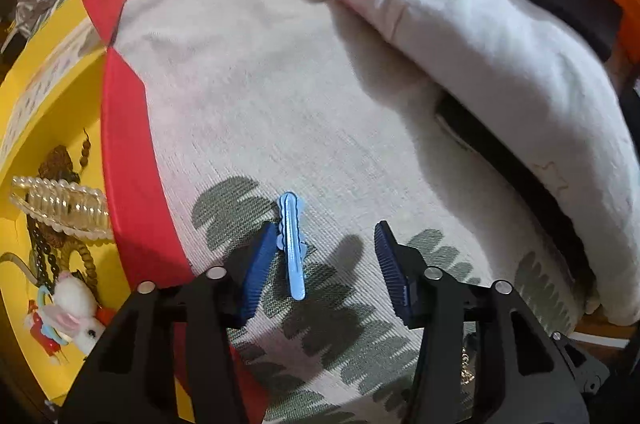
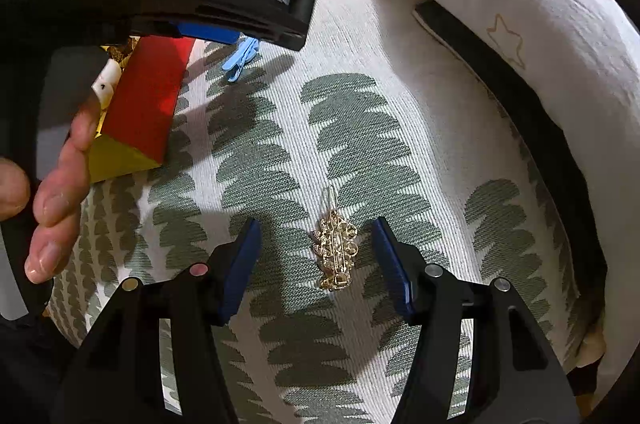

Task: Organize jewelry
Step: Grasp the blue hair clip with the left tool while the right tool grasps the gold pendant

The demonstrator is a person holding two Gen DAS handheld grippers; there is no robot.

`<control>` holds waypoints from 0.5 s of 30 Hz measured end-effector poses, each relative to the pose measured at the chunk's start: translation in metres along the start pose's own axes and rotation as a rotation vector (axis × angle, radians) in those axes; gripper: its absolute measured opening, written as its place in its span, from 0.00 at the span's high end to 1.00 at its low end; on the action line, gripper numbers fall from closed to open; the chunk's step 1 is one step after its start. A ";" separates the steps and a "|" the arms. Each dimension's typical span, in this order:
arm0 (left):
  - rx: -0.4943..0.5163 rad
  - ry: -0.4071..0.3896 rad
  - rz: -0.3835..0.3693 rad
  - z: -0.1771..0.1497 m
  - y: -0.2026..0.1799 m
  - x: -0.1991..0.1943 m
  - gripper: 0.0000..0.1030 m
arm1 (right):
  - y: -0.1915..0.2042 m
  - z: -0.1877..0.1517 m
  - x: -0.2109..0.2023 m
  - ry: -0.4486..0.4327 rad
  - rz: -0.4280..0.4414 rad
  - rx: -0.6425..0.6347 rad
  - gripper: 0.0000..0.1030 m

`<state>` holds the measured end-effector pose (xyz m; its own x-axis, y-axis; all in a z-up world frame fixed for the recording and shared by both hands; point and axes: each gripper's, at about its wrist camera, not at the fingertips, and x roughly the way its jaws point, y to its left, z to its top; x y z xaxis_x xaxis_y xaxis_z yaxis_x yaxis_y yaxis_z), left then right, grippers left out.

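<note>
Left claw (image 1: 326, 260) open, pad touching blue clip (image 1: 292, 244).

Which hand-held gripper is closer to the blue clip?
The left. The left hand-held gripper has the blue clip lying between its open fingers, beside one pad. The right hand-held gripper is farther off, straddling the gold brooch on the cloth.

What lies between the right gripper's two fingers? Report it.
In the right wrist view, a gold brooch lies back-up on the leaf-patterned cloth, between the right gripper's open fingers; neither pad touches it.
</note>
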<state>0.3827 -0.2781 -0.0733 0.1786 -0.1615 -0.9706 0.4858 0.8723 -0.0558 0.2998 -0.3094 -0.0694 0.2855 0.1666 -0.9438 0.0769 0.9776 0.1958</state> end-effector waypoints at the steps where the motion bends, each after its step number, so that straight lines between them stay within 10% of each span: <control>1: -0.003 0.004 0.009 0.002 0.000 0.003 0.54 | 0.002 0.001 0.001 -0.001 0.001 0.001 0.43; 15: 0.002 0.015 0.032 0.000 -0.001 0.015 0.73 | 0.016 -0.002 0.010 0.005 -0.041 0.001 0.60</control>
<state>0.3844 -0.2812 -0.0878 0.1815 -0.1267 -0.9752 0.4816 0.8761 -0.0242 0.3014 -0.2921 -0.0764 0.2769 0.1274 -0.9524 0.0888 0.9835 0.1574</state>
